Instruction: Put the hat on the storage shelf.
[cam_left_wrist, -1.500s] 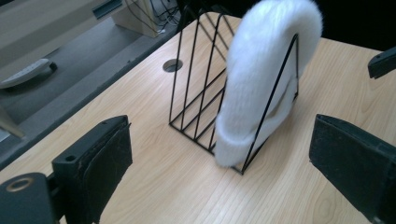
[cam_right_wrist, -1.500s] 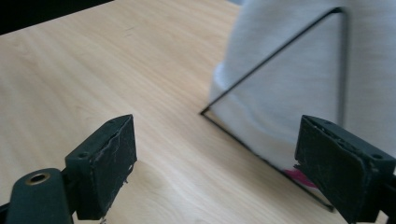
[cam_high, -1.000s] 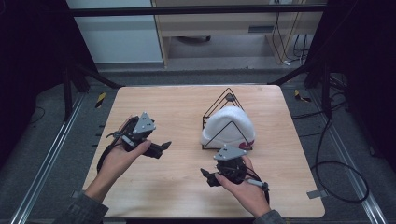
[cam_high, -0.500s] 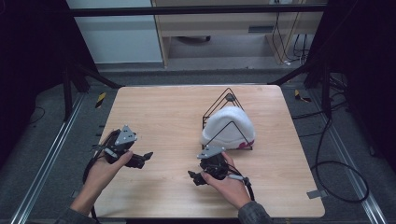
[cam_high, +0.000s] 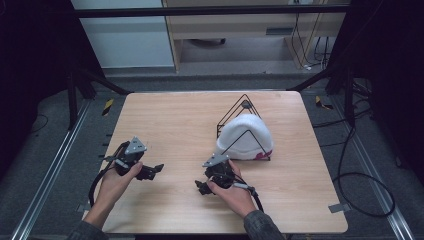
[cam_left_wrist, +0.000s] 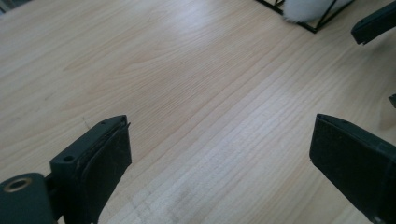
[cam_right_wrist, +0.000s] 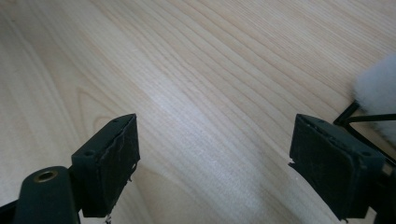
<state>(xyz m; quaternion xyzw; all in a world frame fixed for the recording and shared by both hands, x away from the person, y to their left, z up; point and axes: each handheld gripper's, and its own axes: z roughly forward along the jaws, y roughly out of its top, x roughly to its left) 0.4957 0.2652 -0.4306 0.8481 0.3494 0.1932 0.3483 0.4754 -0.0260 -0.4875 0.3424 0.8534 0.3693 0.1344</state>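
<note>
Both my grippers are low over the pale wood-grain table (cam_high: 180, 115), near my edge of it, w/ nothing held. My left gripper (cam_high: 150, 171) has its jaws spread wide over bare wood, and in the left gripper view its black pads (cam_left_wrist: 107, 163) stand far apart w/ only tabletop between them. My right gripper (cam_high: 202, 187) is likewise wide open, pads (cam_right_wrist: 112, 158) apart, nothing in the gap. The thing I'm working on, the white fluffy rounded cap-like item (cam_high: 246, 137), sits on the right half of the table inside the black wire pyramid-shaped frame (cam_high: 245, 105); a bit of red shows at its lower right edge. It's just beyond and to the right of my right gripper, well apart from the left one. In the right gripper view a corner of the white fuzz (cam_right_wrist: 378, 88) & a black wire bar cross at the far right edge, so that gripper isn't aimed at it yet, imo. Risks from here: the wire bars run across the front of the soft item, so if I go in straight a jaw could catch a bar and drag or tip the whole frame instead of gripping fabric. Frame looks light, so a nudge may slide it toward the table's right side. Soft pile also means a shallow pinch could slip off. The cable trailing off my right gripper could snag too if I swing round.
</note>
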